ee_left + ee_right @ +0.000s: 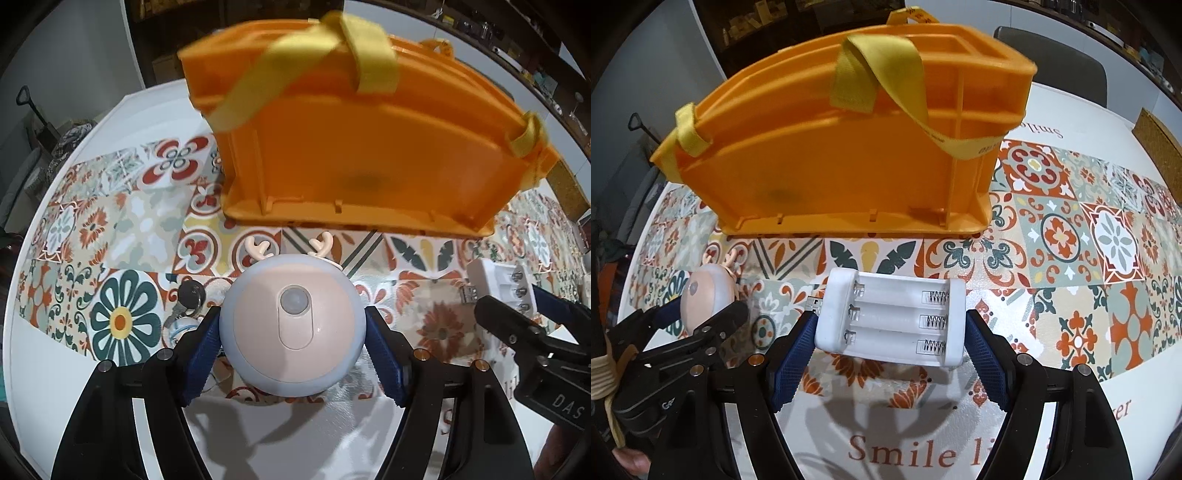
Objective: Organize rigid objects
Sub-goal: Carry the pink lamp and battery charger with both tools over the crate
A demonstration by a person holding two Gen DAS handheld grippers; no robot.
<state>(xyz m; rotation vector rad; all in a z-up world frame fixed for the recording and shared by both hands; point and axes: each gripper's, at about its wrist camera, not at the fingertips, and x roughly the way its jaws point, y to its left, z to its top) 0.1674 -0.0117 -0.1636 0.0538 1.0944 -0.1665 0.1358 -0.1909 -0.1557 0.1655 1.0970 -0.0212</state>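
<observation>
A round pale-blue and pink night light point(293, 332) with small antlers sits between the blue pads of my left gripper point(292, 314), which is shut on its sides; its shadow falls on the cloth below. My right gripper point(890, 316) is shut on a white battery charger point(890, 317) with three empty slots, held above the cloth. An orange plastic caddy point(351, 140) with a yellow strap point(295, 62) stands just beyond both. In the right wrist view the left gripper point(701, 310) holds the night light point(705, 295) at lower left. The charger point(498, 280) and right gripper point(517, 301) show at the left view's right edge.
A patterned tile-print cloth point(1071, 236) covers the white round table point(122, 107). Keys point(190, 295) lie on the cloth left of the night light. A cork board point(1160, 140) and a grey chair point(1052, 48) stand at the far right.
</observation>
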